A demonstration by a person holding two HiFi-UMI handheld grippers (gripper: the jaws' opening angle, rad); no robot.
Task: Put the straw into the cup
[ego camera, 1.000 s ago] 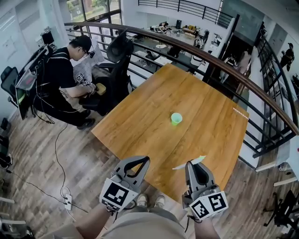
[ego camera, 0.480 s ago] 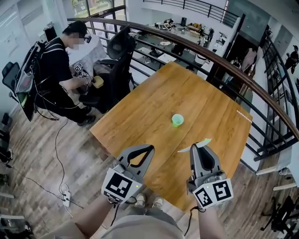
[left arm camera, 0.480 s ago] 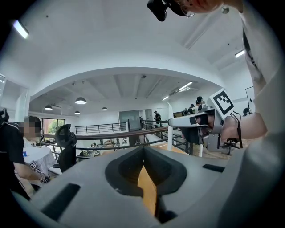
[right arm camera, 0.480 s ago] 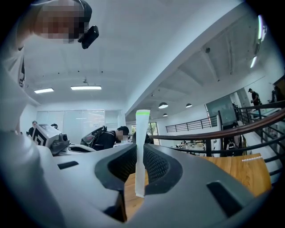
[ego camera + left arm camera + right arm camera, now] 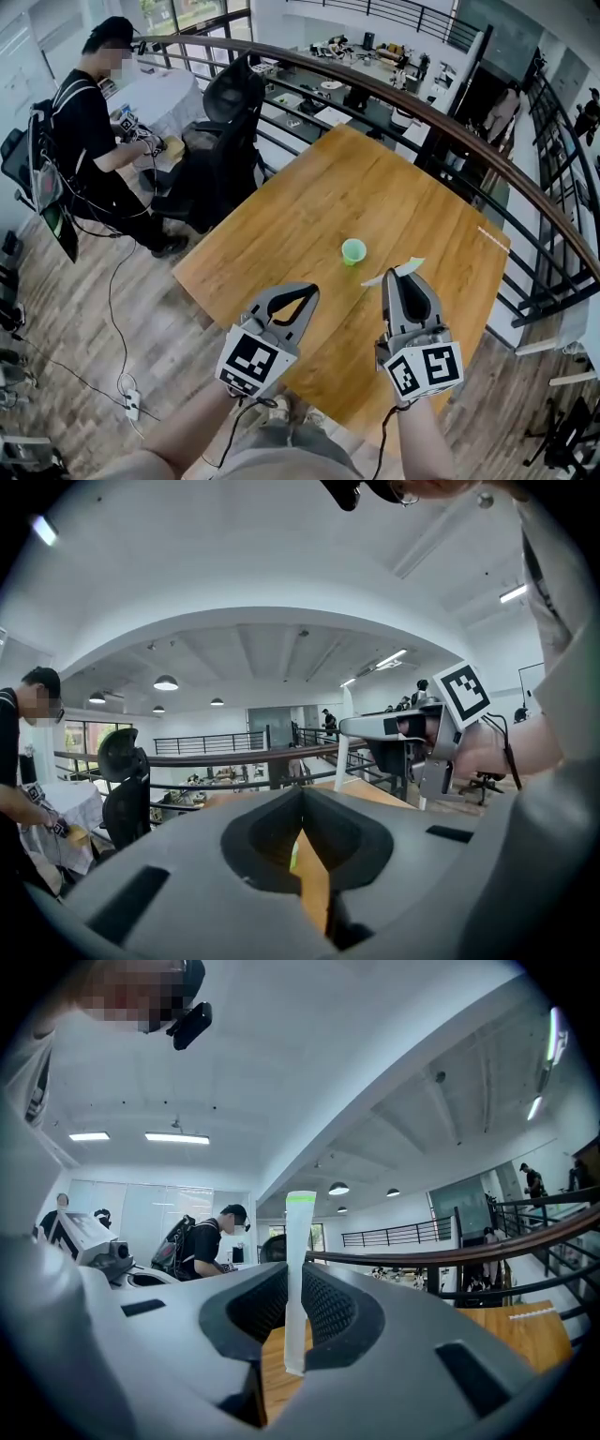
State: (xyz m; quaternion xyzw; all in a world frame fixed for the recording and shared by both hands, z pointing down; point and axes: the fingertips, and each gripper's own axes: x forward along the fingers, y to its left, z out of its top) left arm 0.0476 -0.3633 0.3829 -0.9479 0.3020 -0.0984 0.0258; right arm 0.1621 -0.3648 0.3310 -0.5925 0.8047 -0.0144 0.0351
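**Straw [image 5: 392,273] alignment above the cup [image 5: 353,250]**

The straw is pinched crosswise in the right hand-held gripper [image 5: 405,277], near the green cup standing upright on the bench [image 5: 281,225]. The left hand-held gripper [image 5: 298,292] is closed, empty. One end should be tipped down over the rim before release is attempted.

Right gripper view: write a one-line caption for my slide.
Right tongs clamped on a paper-wrapped straw with a green-banded end, the wooden table beyond.
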